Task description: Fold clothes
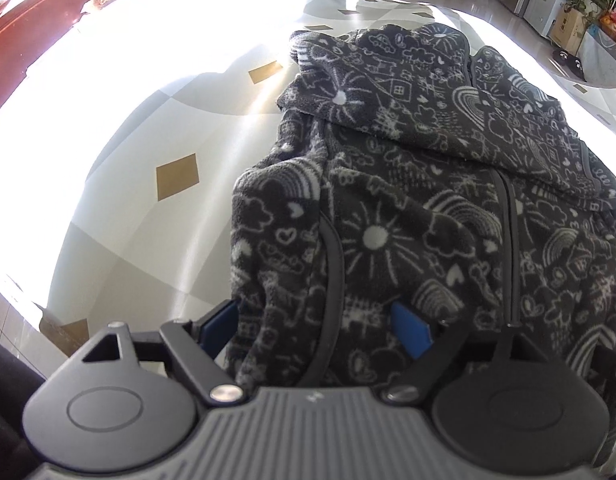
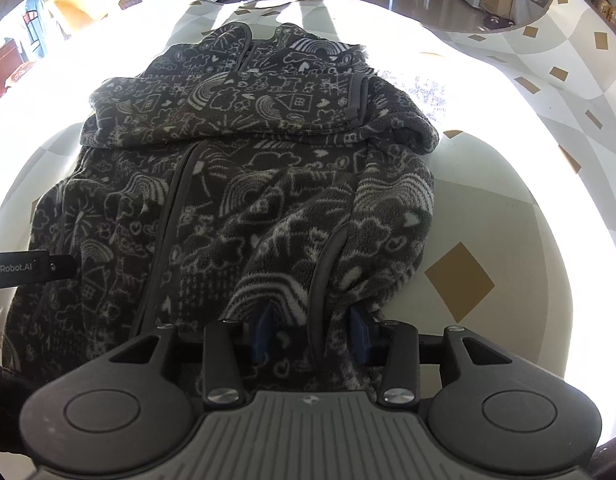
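Hoodie point(image 1: 408, 208): dark fleece w/ white doodle print, lying zip-up on the table point(image 1: 175, 128). The hood is lying folded down over the chest, pointing toward the far edge. The hem is hanging at the near edge, right under your grippers. The sleeves are folded in over the body on both sides.

Left gripper point(image 1: 316, 328): you're holding it over the hoodie's left near corner, pointing steeply down. The jaws are standing wide, w/ a bunched fold of fleece and a grey trim strip sitting between the blue pads point(image 1: 412, 330). The left pad is sitting at the fabric's outer edge; can't tell if either pad is pressing. Looks more like straddling than clamping.

Right gripper point(image 2: 314, 332): you're holding it over the hoodie's right near corner, also angled down. The jaws are standing about half apart, w/ a ridge of fleece and grey trim running up between the pads point(image 2: 362, 334). Both pads are sitting tight vs. the fabric, so it's looking like a pinch on the hoodie.

Table: white cloth w/ grey and tan diamonds, glaring hard in sun along the far edge and left side.

Other: the left gripper's black side is poking in at the right cam's left edge.
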The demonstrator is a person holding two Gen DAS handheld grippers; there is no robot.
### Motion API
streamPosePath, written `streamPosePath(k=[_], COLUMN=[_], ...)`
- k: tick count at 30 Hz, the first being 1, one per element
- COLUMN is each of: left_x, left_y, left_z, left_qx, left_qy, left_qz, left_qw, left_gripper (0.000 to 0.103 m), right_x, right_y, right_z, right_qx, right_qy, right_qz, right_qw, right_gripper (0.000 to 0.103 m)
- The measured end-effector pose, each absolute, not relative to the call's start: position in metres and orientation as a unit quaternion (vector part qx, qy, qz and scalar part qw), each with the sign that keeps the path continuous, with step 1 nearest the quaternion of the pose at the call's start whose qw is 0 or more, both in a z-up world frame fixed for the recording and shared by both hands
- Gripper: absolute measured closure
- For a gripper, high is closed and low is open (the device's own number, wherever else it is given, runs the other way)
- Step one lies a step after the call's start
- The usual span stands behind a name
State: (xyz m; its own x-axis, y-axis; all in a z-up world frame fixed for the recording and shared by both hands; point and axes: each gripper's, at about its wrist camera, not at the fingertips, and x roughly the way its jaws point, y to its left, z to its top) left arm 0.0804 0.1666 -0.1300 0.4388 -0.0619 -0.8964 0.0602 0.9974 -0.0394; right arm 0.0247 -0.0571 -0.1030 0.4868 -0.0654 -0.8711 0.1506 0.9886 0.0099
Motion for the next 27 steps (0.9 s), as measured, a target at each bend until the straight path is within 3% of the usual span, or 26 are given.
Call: streamPosePath(k=[18, 20, 27], left_x=[0.068, 0.066, 0.063], left_y=[0.203, 0.202, 0.186], left_z=[-0.129, -0.130, -0.145], left_qx=[-0.017, -0.015, -0.013], left_qy=[0.547, 0.550, 0.578], left_qz=[0.000, -0.002, -0.037], left_qw=[0.837, 0.835, 0.815], left_gripper=[0.012, 0.005, 0.003], right_x=[0.003, 0.003, 0.009], right_y=[-0.087, -0.087, -0.079], right_z=[-0.104, -0.107, -0.118], right_qx=[0.068, 0.063, 0.051], right_qy=[0.529, 0.535, 0.558], right_qz=[-0.103, -0.104, -0.093], right_qw=[0.840, 0.836, 0.823], right_gripper=[0.054, 0.053, 0.052])
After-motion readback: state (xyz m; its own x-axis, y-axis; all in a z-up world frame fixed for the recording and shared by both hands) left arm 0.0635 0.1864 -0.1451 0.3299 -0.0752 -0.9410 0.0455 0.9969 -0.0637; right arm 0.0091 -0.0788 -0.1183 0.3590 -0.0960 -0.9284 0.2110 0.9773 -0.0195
